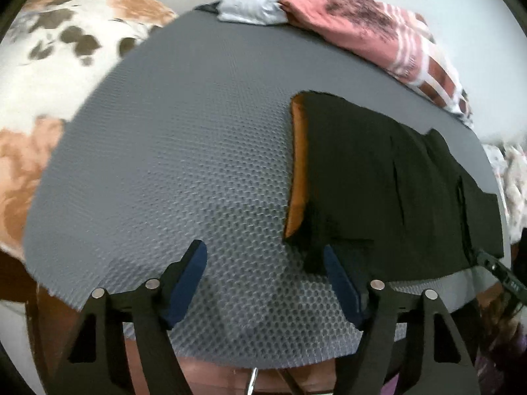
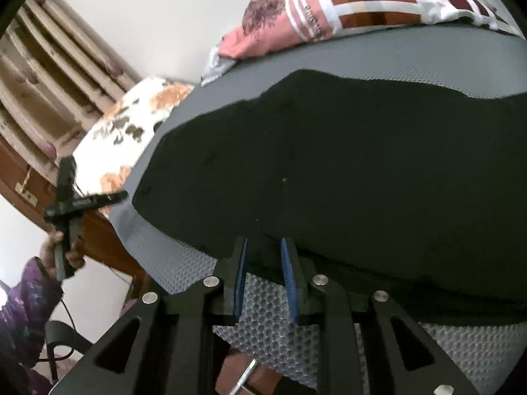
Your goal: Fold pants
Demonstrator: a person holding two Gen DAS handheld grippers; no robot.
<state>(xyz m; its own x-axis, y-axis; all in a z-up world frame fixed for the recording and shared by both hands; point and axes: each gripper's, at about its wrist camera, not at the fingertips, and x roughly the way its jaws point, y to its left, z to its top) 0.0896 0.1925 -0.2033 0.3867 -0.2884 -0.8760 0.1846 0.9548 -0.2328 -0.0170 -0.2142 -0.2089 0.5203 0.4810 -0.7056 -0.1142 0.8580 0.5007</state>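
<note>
Left gripper (image 1: 265,258) has its blue-padded fingers (image 1: 187,279) spread wide over the grey honeycomb mat (image 1: 164,164), holding nothing; the right-hand finger sits right at the near corner of the black pants (image 1: 378,177). Right gripper (image 2: 265,247) has its fingers (image 2: 289,276) only narrowly apart, at the near edge of the pants, and I can't tell if any cloth is actually pinched. The pants lie flat on the mat, long axis running sideways along the near edge, with an orange lining (image 1: 296,164) showing at the left end. A pink striped garment (image 1: 372,33) is piled at the far edge. A floral bedsheet (image 1: 49,65) lies beyond the mat, white wall behind.
</note>
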